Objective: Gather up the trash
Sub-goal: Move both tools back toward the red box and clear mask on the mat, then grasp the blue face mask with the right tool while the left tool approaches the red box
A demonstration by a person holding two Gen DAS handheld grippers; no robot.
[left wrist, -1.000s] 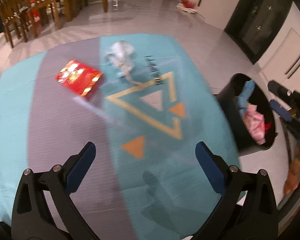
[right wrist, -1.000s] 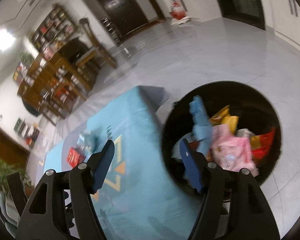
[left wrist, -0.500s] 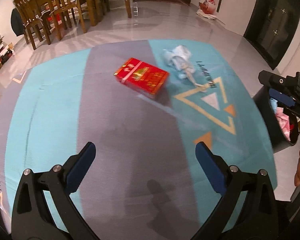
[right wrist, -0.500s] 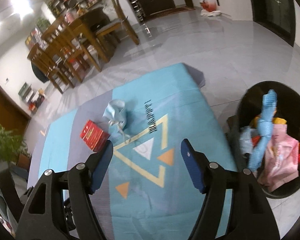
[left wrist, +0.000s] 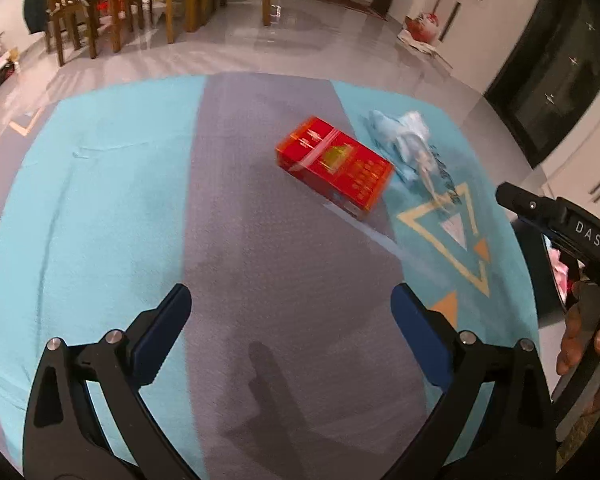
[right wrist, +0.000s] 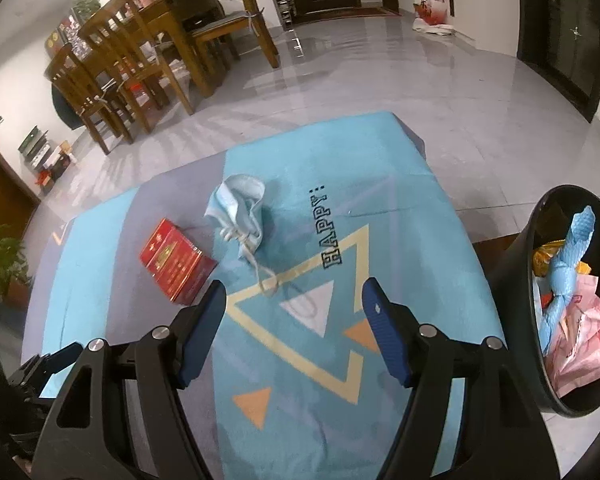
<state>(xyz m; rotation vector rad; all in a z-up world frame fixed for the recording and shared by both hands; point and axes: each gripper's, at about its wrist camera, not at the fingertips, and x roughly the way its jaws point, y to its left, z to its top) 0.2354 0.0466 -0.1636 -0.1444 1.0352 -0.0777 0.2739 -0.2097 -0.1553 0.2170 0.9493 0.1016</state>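
Observation:
A red box [left wrist: 335,167] [right wrist: 176,260] lies on the blue and grey rug [left wrist: 100,208] [right wrist: 400,208]. Beside it sits a crumpled pale blue face mask [left wrist: 404,142] [right wrist: 239,210] with loose white strings. My left gripper [left wrist: 290,324] hovers open over the grey stripe, short of the box, with nothing between its fingers. My right gripper [right wrist: 294,322] is open and empty above the rug's triangle pattern, nearer than the mask. A black trash bin [right wrist: 540,280] [left wrist: 534,280] holding wrappers stands at the rug's right edge.
Wooden dining table and chairs [right wrist: 140,48] [left wrist: 112,4] stand on the tiled floor beyond the rug. A potted plant [right wrist: 0,264] is at far left. Dark doors [left wrist: 556,60] line the right wall. A hand [left wrist: 584,340] holds the right gripper's handle.
Both views have swung away from the bin toward the rug. The red box and mask now sit nearer the middle of each view. Both grippers stay open.

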